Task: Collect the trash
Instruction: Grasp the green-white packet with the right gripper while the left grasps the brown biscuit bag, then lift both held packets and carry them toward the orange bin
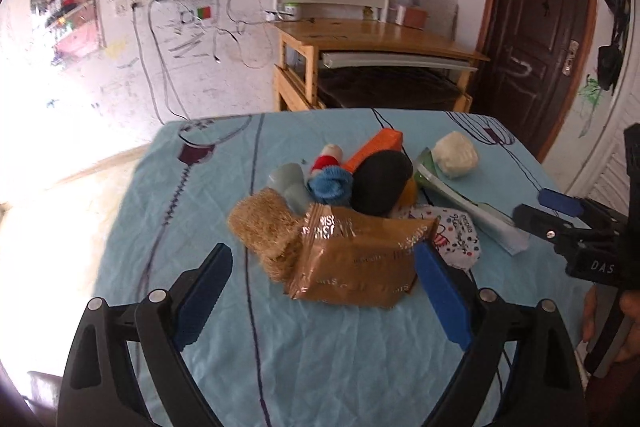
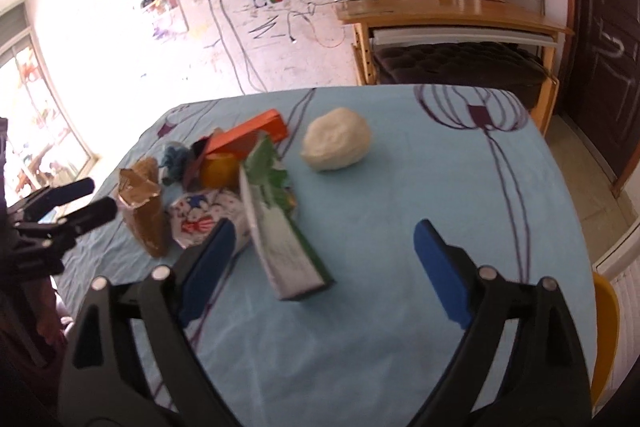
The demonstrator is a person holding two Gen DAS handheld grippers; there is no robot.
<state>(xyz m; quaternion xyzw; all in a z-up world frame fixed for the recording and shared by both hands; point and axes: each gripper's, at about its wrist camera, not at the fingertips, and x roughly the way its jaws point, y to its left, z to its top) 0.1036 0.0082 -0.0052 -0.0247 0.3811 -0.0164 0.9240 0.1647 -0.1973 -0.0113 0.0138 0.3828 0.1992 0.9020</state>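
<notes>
A pile of items lies on the blue tablecloth (image 1: 320,355). A brown foil wrapper (image 1: 356,259) lies nearest, straight between the fingers of my open left gripper (image 1: 324,255). Behind it are a tan sponge (image 1: 262,227), a blue sock (image 1: 330,185), a black object (image 1: 380,183), an orange box (image 1: 374,147), a patterned cloth (image 1: 456,233), a green-and-white carton (image 1: 472,207) and a crumpled white paper ball (image 1: 456,154). My right gripper (image 2: 320,239) is open and empty. It is just short of the carton (image 2: 280,243). The paper ball (image 2: 337,139) lies beyond it.
A wooden desk (image 1: 380,39) with a dark cushioned seat stands behind the table. A dark door (image 1: 536,27) is at the right. The table's right edge and a yellow chair (image 2: 606,331) show in the right wrist view. Cables hang on the wall.
</notes>
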